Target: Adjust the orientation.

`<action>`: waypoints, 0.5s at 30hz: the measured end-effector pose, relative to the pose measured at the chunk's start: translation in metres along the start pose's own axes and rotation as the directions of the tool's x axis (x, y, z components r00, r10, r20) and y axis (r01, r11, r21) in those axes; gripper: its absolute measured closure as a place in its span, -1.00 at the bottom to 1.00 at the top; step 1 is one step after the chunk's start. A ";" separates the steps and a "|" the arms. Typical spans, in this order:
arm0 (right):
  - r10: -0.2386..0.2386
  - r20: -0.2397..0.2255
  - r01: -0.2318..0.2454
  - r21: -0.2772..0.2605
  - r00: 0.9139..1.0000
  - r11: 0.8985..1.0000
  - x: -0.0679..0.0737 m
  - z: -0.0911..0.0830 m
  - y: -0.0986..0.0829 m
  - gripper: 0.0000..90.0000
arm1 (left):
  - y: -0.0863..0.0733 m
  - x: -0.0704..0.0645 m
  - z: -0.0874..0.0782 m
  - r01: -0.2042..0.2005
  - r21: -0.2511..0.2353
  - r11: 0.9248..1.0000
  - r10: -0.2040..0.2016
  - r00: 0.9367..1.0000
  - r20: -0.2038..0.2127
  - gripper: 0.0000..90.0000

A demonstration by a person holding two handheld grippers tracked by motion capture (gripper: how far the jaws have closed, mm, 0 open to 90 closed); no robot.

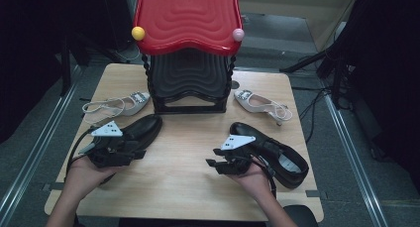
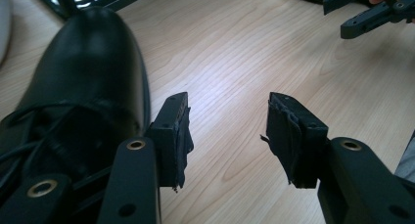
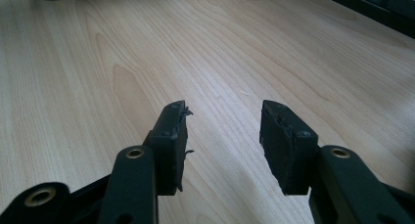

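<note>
Both grippers empty beside the black shoes.

The left gripper (image 2: 227, 136) stands spread over bare table (image 1: 183, 152), its black shoe (image 2: 88, 72) touching at nine o'clock; the right gripper (image 3: 222, 145) is spread too, its black shoe (image 1: 277, 155) near at three o'clock. Closing now likely pinches air; a sideways nudge could slide either shoe.
</note>
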State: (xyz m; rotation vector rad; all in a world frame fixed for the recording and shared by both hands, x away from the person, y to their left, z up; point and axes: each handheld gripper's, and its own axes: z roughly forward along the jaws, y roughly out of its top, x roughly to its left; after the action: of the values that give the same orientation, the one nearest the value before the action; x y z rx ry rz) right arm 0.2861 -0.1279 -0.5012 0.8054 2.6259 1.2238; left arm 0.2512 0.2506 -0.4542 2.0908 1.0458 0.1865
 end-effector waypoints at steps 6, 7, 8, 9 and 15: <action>-0.002 -0.003 0.002 0.032 1.000 1.000 0.000 0.005 0.003 0.21 | -0.007 0.006 -0.014 0.019 -0.003 1.000 -0.020 0.999 -0.039 0.15; -0.002 -0.003 0.002 0.034 1.000 0.999 0.000 0.006 0.003 0.21 | -0.009 0.007 -0.017 0.027 -0.005 1.000 -0.027 0.999 -0.043 0.15; -0.005 -0.005 0.005 0.034 1.000 0.999 0.000 0.007 0.004 0.21 | -0.010 0.009 -0.019 0.033 -0.010 0.999 -0.034 0.998 -0.045 0.15; -0.005 -0.005 0.005 0.034 1.000 0.999 0.000 0.007 0.004 0.21 | -0.010 0.009 -0.019 0.033 -0.010 0.999 -0.034 0.998 -0.045 0.15; -0.018 -0.017 0.019 0.039 1.000 0.999 0.001 0.013 0.007 0.19 | -0.019 0.014 -0.034 0.058 -0.028 0.998 -0.059 0.996 -0.065 0.17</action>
State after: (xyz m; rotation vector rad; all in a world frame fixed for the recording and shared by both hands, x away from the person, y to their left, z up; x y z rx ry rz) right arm 0.2930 -0.1151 -0.5042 0.7785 2.6730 1.1828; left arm 0.2339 0.2874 -0.4467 2.0399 1.1368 0.2404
